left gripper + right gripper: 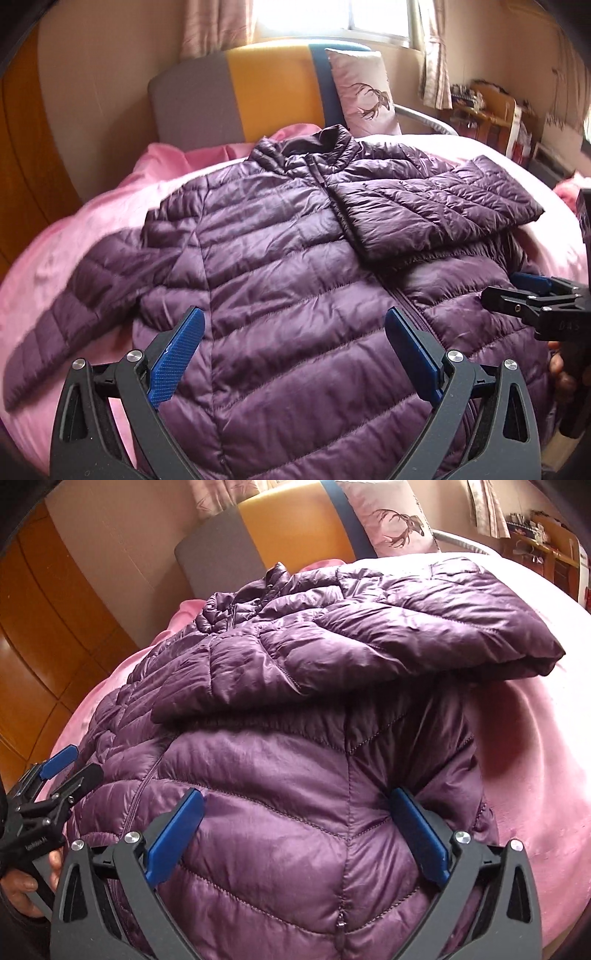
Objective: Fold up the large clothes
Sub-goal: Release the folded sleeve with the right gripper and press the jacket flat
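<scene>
Left hand-held gripper [293, 325], black with blue ribbed pads, hangs spread wide above the near front of the quilted purple puffer jacket [280, 258], nothing between its pads. Right hand-held gripper [297, 806] is spread just as wide, its pads at the jacket's near right part; whether they touch the fabric is hard to tell.

Writing is scarce. Raised letters on the right tool's black body in the left wrist view are too faint to read, and small white print on the left tool's body in the right wrist view is blurred. A brown antlered deer is printed on the pale pink pillow [364, 92] leaning at the grey, yellow and blue headboard [236, 92].

The jacket lies front up, zipped, on the pink bed cover [74, 236], collar at the far end. Its right sleeve is folded across the chest; its left sleeve stretches out to the left. The jacket's near hem is cut off behind the tools. A person's fingers [26, 882] show partly at the frame edge.
</scene>
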The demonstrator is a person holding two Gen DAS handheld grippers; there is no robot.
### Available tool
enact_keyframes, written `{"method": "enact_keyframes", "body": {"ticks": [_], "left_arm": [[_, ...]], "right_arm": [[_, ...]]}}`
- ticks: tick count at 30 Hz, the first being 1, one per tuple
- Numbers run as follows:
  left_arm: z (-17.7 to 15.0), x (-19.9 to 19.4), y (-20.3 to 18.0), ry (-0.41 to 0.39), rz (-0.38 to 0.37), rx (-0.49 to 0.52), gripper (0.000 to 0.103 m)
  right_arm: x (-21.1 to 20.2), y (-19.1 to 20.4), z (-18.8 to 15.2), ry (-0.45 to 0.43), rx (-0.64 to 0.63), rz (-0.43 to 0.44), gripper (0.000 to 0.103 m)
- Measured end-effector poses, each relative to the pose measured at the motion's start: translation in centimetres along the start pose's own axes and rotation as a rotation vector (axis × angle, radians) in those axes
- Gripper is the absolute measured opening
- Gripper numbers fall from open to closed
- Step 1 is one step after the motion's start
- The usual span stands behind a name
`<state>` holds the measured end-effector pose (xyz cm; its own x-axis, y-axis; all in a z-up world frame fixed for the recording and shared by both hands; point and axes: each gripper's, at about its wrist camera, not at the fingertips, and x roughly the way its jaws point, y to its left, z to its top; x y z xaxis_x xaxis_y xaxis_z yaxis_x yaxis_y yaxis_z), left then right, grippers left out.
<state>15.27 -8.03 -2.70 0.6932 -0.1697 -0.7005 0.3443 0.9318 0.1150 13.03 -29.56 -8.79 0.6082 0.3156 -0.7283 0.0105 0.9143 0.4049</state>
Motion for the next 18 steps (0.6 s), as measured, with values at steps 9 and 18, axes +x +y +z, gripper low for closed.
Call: {"method": "enact_keyframes", "body": {"ticks": [9, 18], "left_arm": [[1.4, 1.3, -1.7, 0.019, -0.052, 0.036, 0.097], [4.3, 5.1, -2.9, 0.091, -0.229, -0.004, 0.096]], "right_arm": [[-0.1, 0.1, -0.7, -0.033, -0.046, 0.021, 0.101], [-0.5, 0.1, -1.3, -0.069, -0.063, 0.029, 0.101]]}}
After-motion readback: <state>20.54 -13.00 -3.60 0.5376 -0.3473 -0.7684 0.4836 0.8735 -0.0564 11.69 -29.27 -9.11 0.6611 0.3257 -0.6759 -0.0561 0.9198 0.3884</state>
